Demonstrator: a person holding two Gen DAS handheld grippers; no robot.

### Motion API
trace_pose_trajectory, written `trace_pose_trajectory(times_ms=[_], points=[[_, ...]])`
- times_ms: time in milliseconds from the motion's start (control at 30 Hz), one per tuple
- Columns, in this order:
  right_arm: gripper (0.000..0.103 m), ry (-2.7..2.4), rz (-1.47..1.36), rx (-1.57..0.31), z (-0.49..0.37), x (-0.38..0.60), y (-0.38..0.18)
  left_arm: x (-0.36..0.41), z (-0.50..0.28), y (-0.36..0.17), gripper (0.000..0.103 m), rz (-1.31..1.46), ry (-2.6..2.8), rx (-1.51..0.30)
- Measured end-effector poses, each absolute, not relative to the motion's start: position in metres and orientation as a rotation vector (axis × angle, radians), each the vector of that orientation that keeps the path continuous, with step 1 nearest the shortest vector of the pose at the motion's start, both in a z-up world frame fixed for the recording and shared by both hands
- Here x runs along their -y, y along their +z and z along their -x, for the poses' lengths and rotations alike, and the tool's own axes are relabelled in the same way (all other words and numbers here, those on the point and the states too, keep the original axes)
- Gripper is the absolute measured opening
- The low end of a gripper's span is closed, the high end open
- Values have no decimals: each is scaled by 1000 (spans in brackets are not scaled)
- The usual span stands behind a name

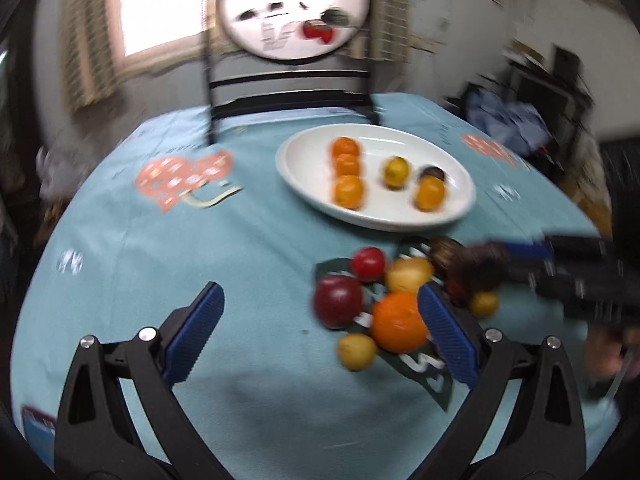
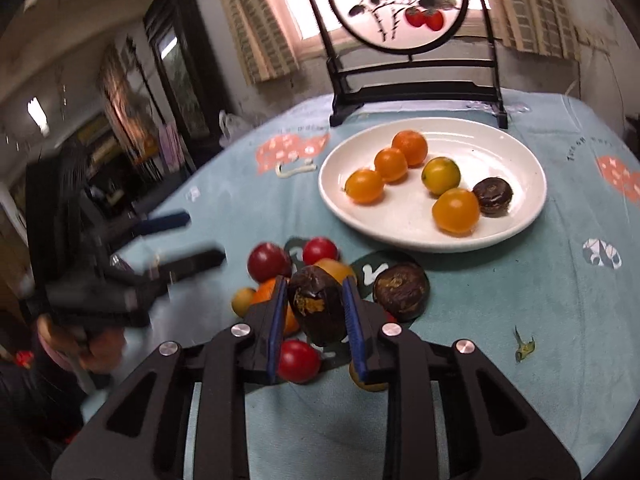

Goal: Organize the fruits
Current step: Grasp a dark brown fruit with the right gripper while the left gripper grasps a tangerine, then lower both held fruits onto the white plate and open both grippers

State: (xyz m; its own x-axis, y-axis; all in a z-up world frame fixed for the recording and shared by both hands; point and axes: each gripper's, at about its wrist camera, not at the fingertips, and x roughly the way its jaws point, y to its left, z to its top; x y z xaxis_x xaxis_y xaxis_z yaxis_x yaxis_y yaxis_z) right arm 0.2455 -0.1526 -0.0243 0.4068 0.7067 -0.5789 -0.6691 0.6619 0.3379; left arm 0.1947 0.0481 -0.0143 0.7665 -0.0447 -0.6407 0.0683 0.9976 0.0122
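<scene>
dark, wrinkled fruit (image 2: 318, 306) sits clamped in your right gripper (image 2: 316, 312); likely soft, so hold its middle lightly. left gripper (image 1: 320, 332) jaws apart, empty.

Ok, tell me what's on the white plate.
The white plate holds five orange-yellow round fruits and one dark brown fruit at its right. Three form a line; two sit beside the dark one. Whatever lies under each fruit is hidden.
</scene>
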Motion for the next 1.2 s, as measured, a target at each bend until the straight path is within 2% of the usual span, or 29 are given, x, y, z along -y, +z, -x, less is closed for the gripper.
trace_pose_trajectory(times_ms=[100, 167, 233, 267, 767, 867, 1200], points=[[29, 846, -82, -758, -248, 157, -22, -19, -188, -20, 84, -172, -140, -684], [29, 836, -81, -754, -248, 157, -21, -10, -191, -27, 62, -197, -195, -721], [29, 831, -76, -751, -247, 156, -20, -8, -197, -34, 49, -194, -222, -765], [28, 830, -74, -749, -246, 155, -20, -9, -200, -37, 46, -193, -222, -780], [28, 832, -82, -737, -242, 161, -16, -3, -230, -55, 47, -251, -266, -875], [28, 829, -84, -740, -242, 162, -17, -2, -231, -59, 43, -284, -239, -871], [28, 828, -81, -741, -242, 161, -17, -13, -218, -42, 42, -190, -257, -822]])
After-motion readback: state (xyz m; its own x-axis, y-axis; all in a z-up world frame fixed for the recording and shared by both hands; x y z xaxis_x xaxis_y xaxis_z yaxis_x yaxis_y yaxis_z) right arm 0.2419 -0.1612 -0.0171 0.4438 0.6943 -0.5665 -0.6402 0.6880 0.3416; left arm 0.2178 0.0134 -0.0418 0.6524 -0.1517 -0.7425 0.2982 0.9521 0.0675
